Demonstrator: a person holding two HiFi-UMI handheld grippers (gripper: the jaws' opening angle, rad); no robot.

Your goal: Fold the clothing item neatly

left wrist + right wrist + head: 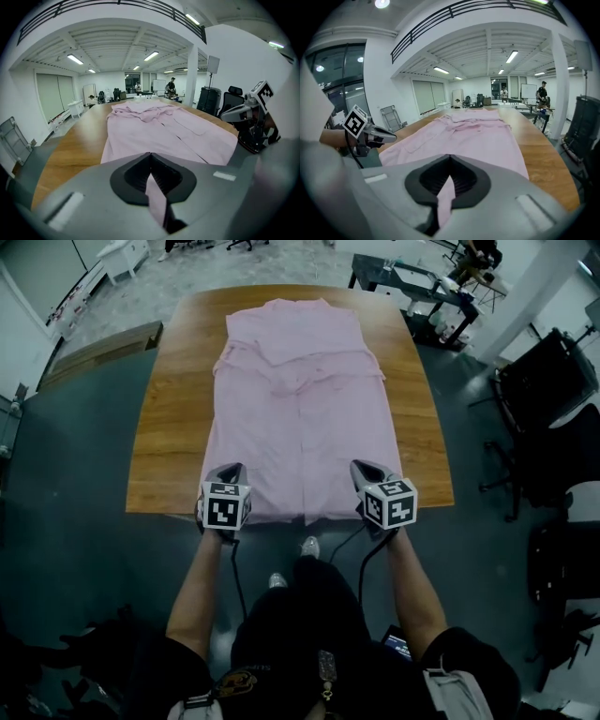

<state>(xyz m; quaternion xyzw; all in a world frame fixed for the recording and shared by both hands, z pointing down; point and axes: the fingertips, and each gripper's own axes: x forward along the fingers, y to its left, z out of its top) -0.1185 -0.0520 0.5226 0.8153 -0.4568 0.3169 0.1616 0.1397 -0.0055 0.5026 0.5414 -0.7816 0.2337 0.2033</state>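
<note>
- While spread flat along the brown wood-grain table (169, 418), the soft pale-pink fabric shirt (300, 418) lies with its hem nearest;
- grey plastic left gripper (229, 471) clamps one hem corner;
- grey right gripper (362, 469) pinches the other.

Head view looks steeply down — gripper views skim the shared garment (300, 409).
</note>
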